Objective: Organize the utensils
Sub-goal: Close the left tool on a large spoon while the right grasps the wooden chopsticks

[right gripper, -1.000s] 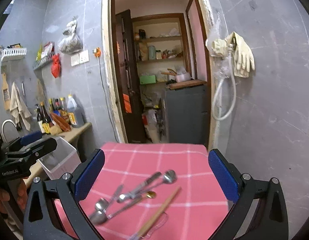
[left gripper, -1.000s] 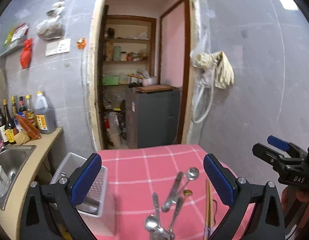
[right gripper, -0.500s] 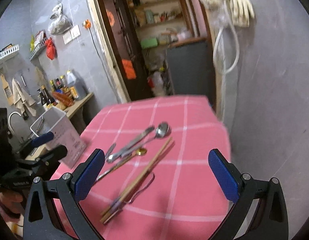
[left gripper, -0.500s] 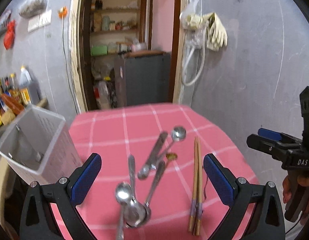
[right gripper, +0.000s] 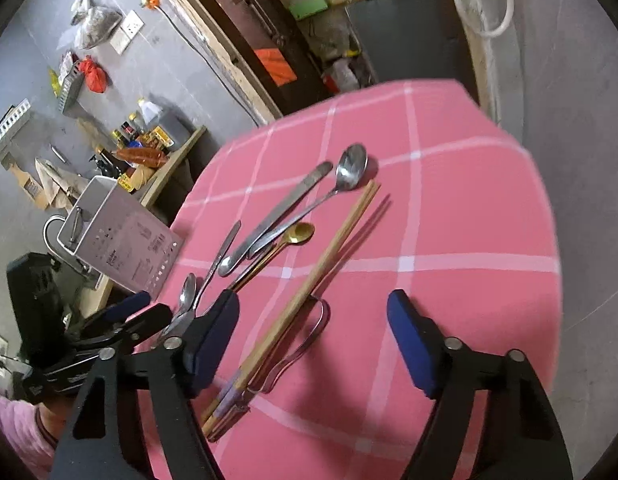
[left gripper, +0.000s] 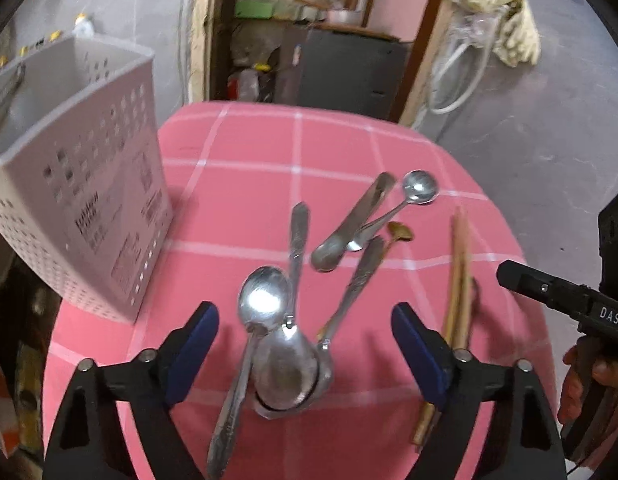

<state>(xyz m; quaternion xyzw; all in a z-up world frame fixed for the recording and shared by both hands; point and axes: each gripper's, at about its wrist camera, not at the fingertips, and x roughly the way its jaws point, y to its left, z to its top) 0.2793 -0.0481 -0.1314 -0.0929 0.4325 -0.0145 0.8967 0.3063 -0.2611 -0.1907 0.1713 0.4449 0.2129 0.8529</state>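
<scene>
Several steel spoons (left gripper: 265, 300) lie heaped on the pink checked tablecloth (left gripper: 237, 200). My left gripper (left gripper: 305, 344) hangs low over them. Its jaws are closing, with the spoon bowls between the blue pads (left gripper: 193, 344) but untouched. A long spoon (right gripper: 351, 168), a small gold spoon (right gripper: 299, 234) and flat steel handles lie further out. A pair of wooden chopsticks (right gripper: 309, 284) runs diagonally between the fingers of my right gripper (right gripper: 313, 340). Its jaws are closing too, clear of the chopsticks. A bent wire loop (right gripper: 315, 328) lies beside the chopsticks.
A white perforated utensil basket (left gripper: 81, 184) stands at the table's left edge, with a metal piece inside (right gripper: 75, 224). Behind it is a counter with bottles (right gripper: 145, 144). Past the table's far edge is an open doorway (left gripper: 309, 20); a grey wall is on the right. A hand (left gripper: 581, 376) holds the right gripper.
Both grippers have sunk toward the table and tipped downward, so the utensils now sit between their fingers. Both pairs of jaws stand narrower than before.
</scene>
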